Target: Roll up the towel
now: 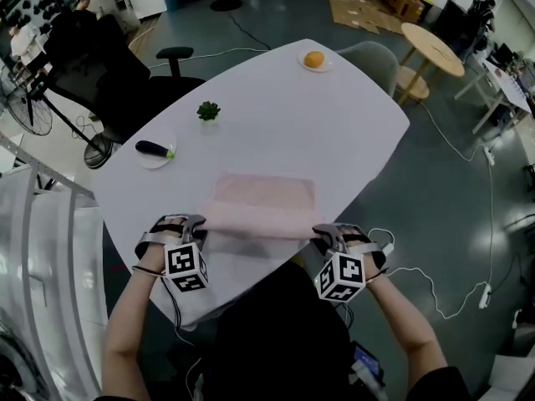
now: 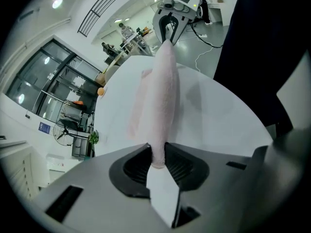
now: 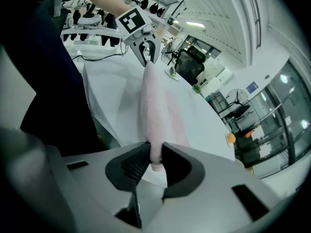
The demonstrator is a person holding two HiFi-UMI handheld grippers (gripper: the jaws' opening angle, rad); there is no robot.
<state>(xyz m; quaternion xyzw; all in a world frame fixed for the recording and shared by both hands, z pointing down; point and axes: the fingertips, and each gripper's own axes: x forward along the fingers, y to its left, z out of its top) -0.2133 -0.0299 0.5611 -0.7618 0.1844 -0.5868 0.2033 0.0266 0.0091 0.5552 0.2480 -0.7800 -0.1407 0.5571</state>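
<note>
A pale pink towel [image 1: 263, 200] lies on the white table [image 1: 276, 107]; its near edge is lifted off the surface and stretched between my two grippers. My left gripper [image 1: 199, 226] is shut on the towel's near left corner [image 2: 158, 154]. My right gripper [image 1: 321, 235] is shut on the near right corner [image 3: 155, 157]. In the left gripper view the towel [image 2: 163, 96] runs away as a taut folded band to the right gripper [image 2: 167, 25]. In the right gripper view the same band [image 3: 151, 106] runs to the left gripper [image 3: 146, 52]. The far part of the towel still rests flat.
On the table stand a small green plant [image 1: 208, 110], a plate with a dark aubergine [image 1: 154, 149] at the left, and a plate with an orange [image 1: 314, 59] at the far end. A black office chair [image 1: 125, 73] is beyond the left edge. Cables [image 1: 435, 286] lie on the floor at right.
</note>
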